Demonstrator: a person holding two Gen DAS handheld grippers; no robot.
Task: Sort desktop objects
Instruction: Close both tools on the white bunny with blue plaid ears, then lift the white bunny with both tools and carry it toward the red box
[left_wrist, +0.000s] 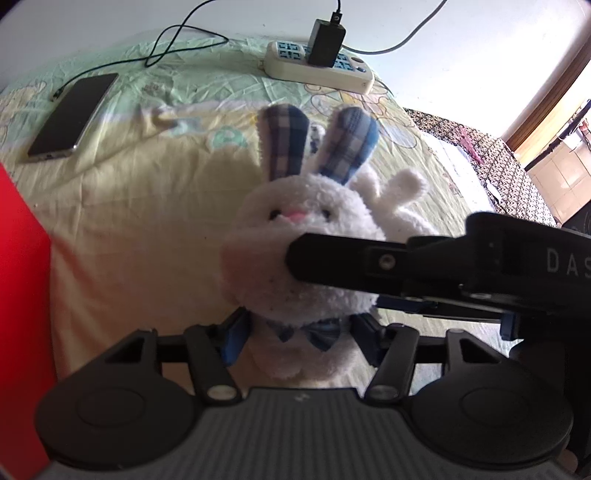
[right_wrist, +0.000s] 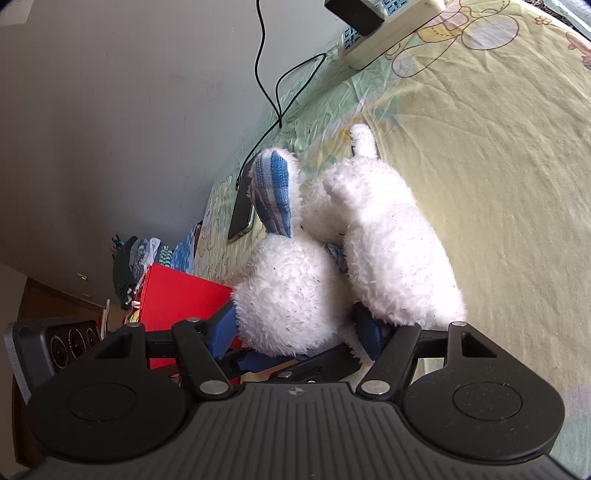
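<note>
Bunny (left_wrist: 295, 240) upright — ears up

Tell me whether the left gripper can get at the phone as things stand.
Probably not yet: the left gripper is shut on the plush rabbit. The phone lies unobstructed on the sheet, ahead and left, once the rabbit is released.

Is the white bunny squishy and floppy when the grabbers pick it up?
Probably squishy: the plush bunny looks fluffy all over, and the left gripper pinches its body by the bow tie. Its plaid ears may flop, though here they stand up. It likely weighs little; the right gripper holds it too.
</note>
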